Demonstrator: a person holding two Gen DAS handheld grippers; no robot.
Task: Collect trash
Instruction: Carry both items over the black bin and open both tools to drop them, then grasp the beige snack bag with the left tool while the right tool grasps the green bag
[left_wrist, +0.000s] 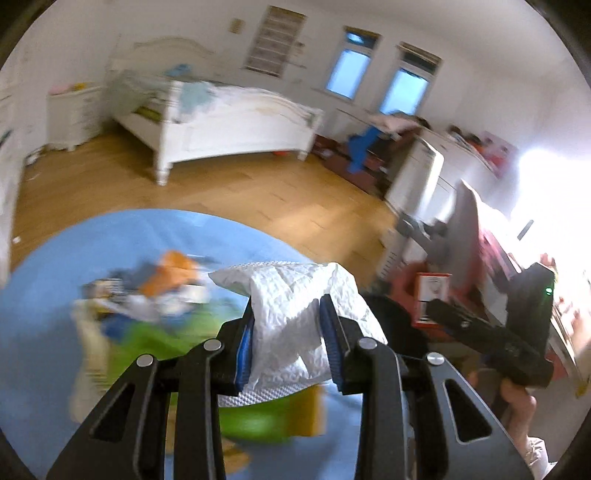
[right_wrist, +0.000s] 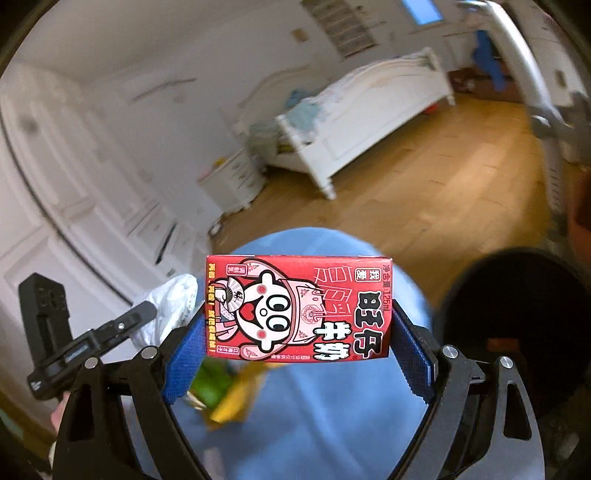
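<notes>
I hold the red milk carton crosswise in the right gripper, its long axis spanning the jaws, blue pads pressing both ends. The left gripper is clamped on a crumpled white tissue. The black bin lies just right of the carton and slightly below it, so the right hand is nearer; I judge its drop comes first. Only the right view shows the bin's mouth clearly. Only the left view shows more litter on the blue round rug
</notes>
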